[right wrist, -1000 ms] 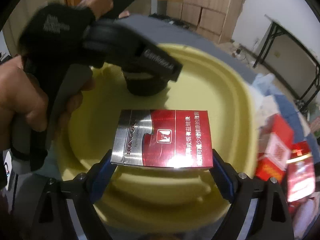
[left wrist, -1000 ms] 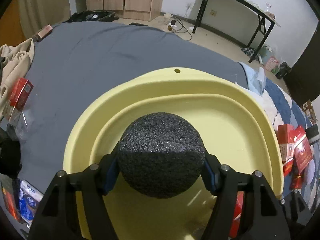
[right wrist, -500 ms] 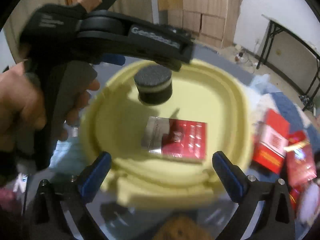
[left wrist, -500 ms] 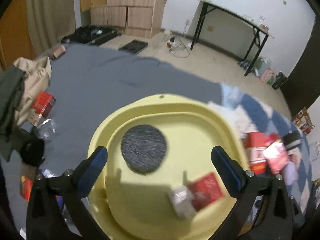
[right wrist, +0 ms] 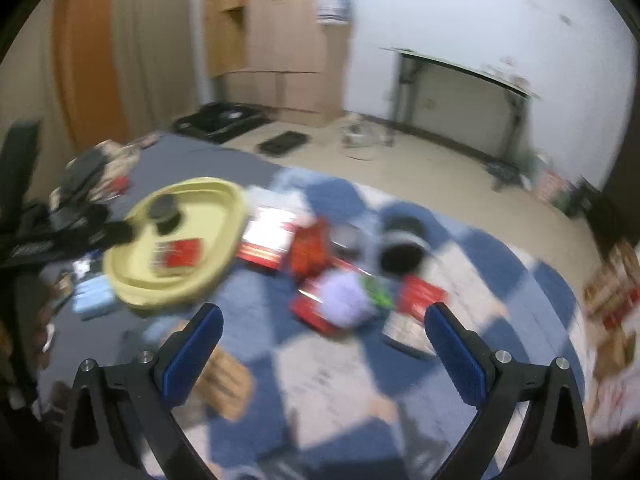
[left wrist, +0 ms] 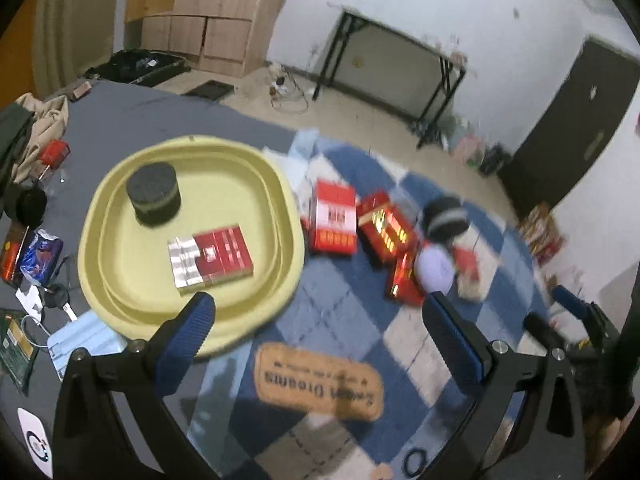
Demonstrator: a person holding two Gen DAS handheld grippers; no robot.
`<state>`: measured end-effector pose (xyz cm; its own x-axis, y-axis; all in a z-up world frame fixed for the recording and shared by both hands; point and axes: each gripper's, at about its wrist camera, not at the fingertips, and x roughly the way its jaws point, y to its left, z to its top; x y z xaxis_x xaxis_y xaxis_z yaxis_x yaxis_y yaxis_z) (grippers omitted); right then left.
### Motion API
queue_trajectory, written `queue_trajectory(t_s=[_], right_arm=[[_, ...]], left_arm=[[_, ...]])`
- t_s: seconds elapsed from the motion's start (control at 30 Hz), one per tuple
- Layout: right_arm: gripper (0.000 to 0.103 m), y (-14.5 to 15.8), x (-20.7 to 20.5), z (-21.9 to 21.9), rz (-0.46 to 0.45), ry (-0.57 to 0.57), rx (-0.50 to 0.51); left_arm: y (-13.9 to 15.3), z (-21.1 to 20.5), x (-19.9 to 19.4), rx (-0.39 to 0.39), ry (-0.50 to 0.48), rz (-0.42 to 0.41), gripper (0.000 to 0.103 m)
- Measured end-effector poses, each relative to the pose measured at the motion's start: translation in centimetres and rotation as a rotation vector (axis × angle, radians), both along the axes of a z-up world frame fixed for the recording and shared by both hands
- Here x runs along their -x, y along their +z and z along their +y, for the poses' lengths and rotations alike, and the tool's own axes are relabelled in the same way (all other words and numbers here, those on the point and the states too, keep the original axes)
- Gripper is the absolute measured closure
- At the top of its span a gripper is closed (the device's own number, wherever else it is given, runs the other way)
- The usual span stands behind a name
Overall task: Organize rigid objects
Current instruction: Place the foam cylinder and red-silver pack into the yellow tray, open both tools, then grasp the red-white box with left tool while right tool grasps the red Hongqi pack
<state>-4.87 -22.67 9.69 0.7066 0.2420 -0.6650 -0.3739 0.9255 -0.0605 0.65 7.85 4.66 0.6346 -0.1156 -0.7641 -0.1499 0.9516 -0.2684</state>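
Yellow tray (left wrist: 192, 312) holds one pack (left wrist: 210, 258) and a black puck (left wrist: 154, 194). Remaining red packs (left wrist: 334, 222) lie right of it on the quilt (left wrist: 340, 320), ahead of our right claw (right wrist: 322, 344); both claws spread, empty, left claw (left wrist: 318, 340) nearer the tray.

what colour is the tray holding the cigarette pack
Pale yellow: the tray shows best in the left wrist view, with the red-and-silver pack inside.

Matt yellow plastic tray (left wrist: 96, 216), smooth. Rough, grainy black foam puck (left wrist: 153, 193) with a paler band. Glossy red-and-silver cigarette pack (left wrist: 211, 258); glossy red cartons (left wrist: 334, 222) beside it. Soft blue-and-white checked cloth blanket (left wrist: 336, 300). Ribbed blue rubbery pads (left wrist: 188, 330) on matt black plastic fingers, bright metal screws. Pale wood-grain cabinets (left wrist: 208, 32).
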Motion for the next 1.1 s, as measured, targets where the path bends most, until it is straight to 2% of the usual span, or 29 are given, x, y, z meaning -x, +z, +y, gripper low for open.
queue_trajectory(t_s=[0.07, 0.13, 0.2, 0.37, 0.53, 0.8, 0.9, 0.97, 1.1], right_arm=[[0.000, -1.7, 0.9, -2.4, 0.014, -0.090, -0.025], [0.000, -3.9, 1.1, -3.7, 0.085, -0.174, -0.068], [0.000, -4.4, 0.5, -3.4, 0.116, -0.190, -0.082], [0.000, -3.9, -0.2, -3.2, 0.054, -0.211, -0.072], [0.000, -6.9, -1.9, -4.4, 0.143, -0.253, -0.120], [0.000, -8.2, -4.2, -5.1, 0.209, -0.277, -0.131], [0.000, -8.9, -5.0, -4.9, 0.210, -0.278, -0.105], [0.000, -9.3, -5.6, -4.7, 0.207, -0.285, -0.086], [0.000, -10.4, -7.4, -5.0, 0.191, -0.326, -0.040]], left_arm=[[-0.6, -0.9, -0.3, -0.072, -0.018, -0.003, 0.000], [-1.0, -1.5, 0.1, -0.120, -0.003, -0.001, 0.000], [-1.2, -1.4, 0.6, -0.111, 0.005, -0.010, 0.000], [-2.0, -1.5, 1.5, -0.080, 0.031, -0.006, 0.000], [-2.6, -2.5, 1.4, -0.130, 0.006, -0.002, 0.000], [-3.4, -2.9, 0.7, -0.112, -0.004, 0.007, 0.000], [-3.9, -2.8, -0.2, -0.094, 0.003, 0.024, 0.000], [-4.1, -2.9, -1.7, -0.109, 0.018, 0.041, 0.000], [-3.6, -3.5, -5.5, -0.114, -0.032, 0.067, 0.000]])
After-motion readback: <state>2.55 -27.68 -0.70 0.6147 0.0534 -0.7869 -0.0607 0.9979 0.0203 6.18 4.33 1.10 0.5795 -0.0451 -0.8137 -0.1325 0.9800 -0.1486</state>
